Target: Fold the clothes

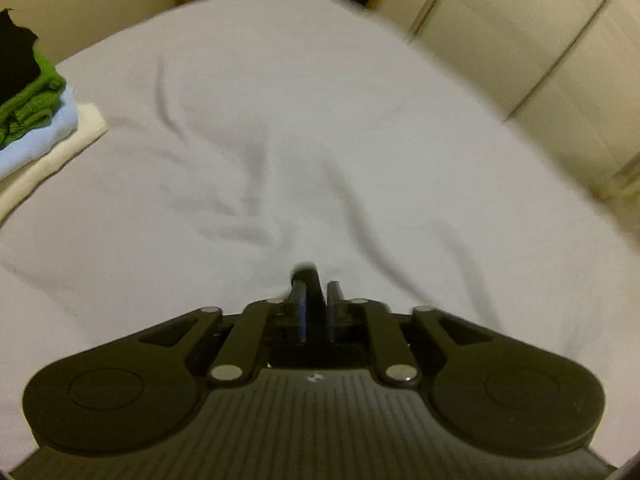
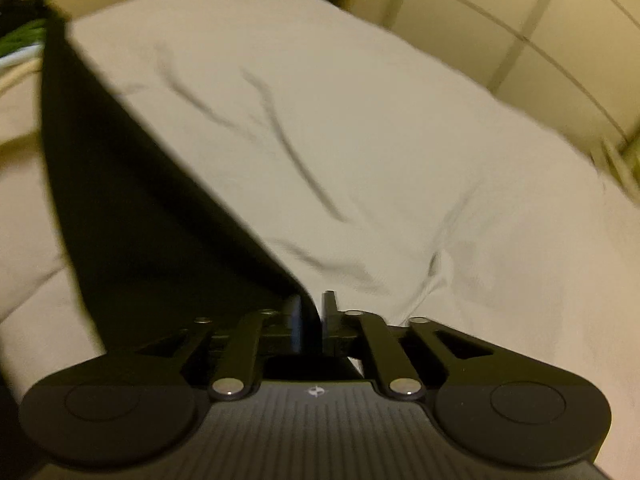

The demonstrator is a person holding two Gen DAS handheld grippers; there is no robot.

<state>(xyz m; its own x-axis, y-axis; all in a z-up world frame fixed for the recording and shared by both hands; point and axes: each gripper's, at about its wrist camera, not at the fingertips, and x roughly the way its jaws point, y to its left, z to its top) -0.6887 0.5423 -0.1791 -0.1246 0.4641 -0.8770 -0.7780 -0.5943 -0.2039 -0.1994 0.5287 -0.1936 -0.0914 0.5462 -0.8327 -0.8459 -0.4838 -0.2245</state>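
A black garment (image 2: 132, 208) hangs stretched above the bed in the right wrist view. It runs as a taut dark sheet from the upper left down to my right gripper (image 2: 314, 308), which is shut on its edge. In the left wrist view my left gripper (image 1: 318, 292) is nearly closed, and a small fold of the black garment (image 1: 307, 274) sticks up between its fingers. The rest of the cloth is hidden below that gripper. Both gripper views are blurred.
A white bed sheet (image 1: 320, 120) with soft creases fills both views. A stack of folded clothes (image 1: 28, 112), black, green, pale blue and cream, lies at the bed's left edge. Cream wall panels (image 1: 520, 48) stand beyond the bed on the right.
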